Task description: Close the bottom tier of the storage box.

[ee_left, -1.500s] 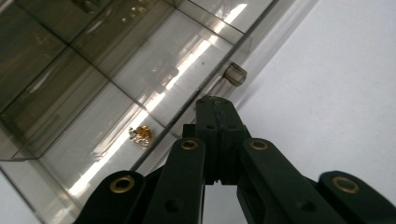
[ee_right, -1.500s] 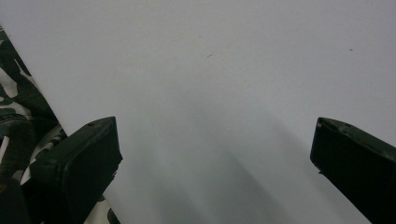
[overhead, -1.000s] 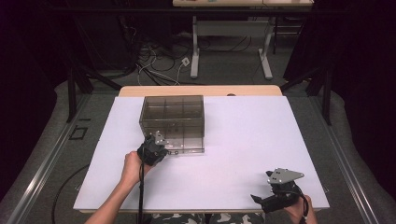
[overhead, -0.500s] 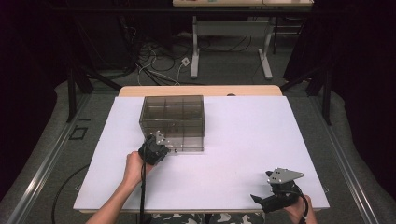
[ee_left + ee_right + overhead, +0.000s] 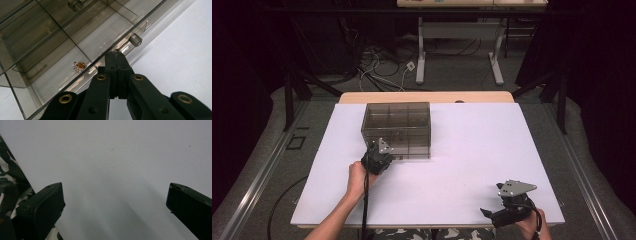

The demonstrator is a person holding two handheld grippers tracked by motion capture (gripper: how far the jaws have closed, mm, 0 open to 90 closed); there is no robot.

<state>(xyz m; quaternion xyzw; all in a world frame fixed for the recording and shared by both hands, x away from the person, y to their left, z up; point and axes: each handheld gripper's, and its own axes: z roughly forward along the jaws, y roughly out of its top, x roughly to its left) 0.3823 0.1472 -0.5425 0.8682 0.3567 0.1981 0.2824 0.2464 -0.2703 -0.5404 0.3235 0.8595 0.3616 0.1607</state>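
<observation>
The left hand-held gripper is clenched empty against the front edge of the smoky drawer box mid-tabletop, unmoved from a second ago; the drawer remains unopened. The right hand-held gripper rests released.

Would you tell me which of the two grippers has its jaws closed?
The left gripper, at the smoky clear drawer box, is closed; the right gripper's jaws stand wide apart over bare white table.
</observation>
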